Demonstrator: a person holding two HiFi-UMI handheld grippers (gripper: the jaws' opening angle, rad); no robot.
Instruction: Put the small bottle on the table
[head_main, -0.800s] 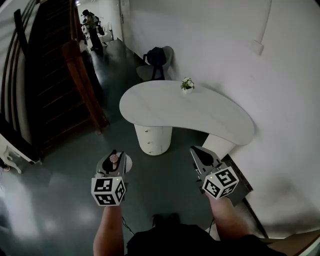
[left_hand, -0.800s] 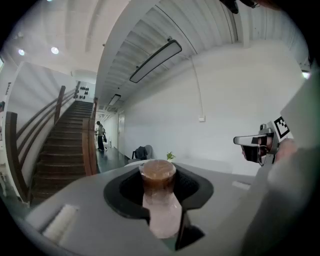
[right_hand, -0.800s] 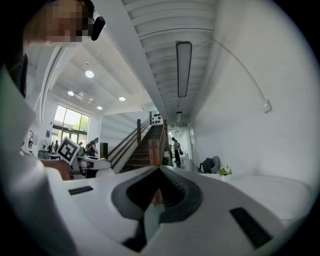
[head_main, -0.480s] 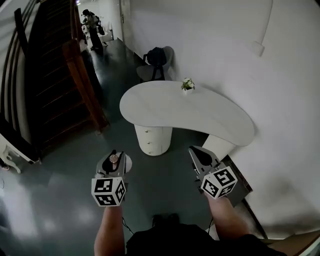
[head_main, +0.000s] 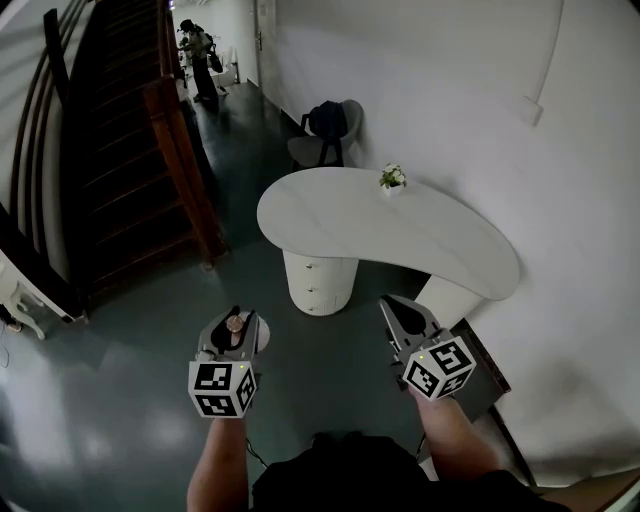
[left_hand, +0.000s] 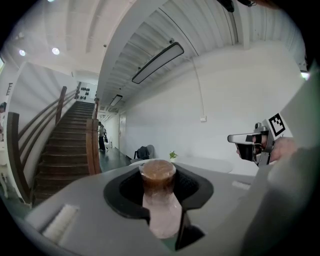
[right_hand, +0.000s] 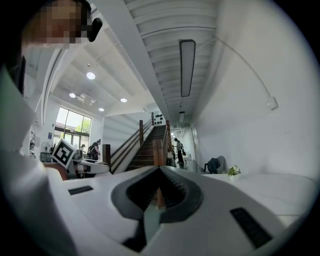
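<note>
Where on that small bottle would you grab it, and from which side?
Probably around the pale body, just below the brown cap, coming in level from the side. The small bottle stands upright and its round body is slim enough to fit between two jaws, as the left gripper holds it. That leaves its bottom free to meet the table.

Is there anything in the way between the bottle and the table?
Nothing visible. The left gripper holds the bottle over the floor, short of the table; the plant sits at the table's far edge.
</note>
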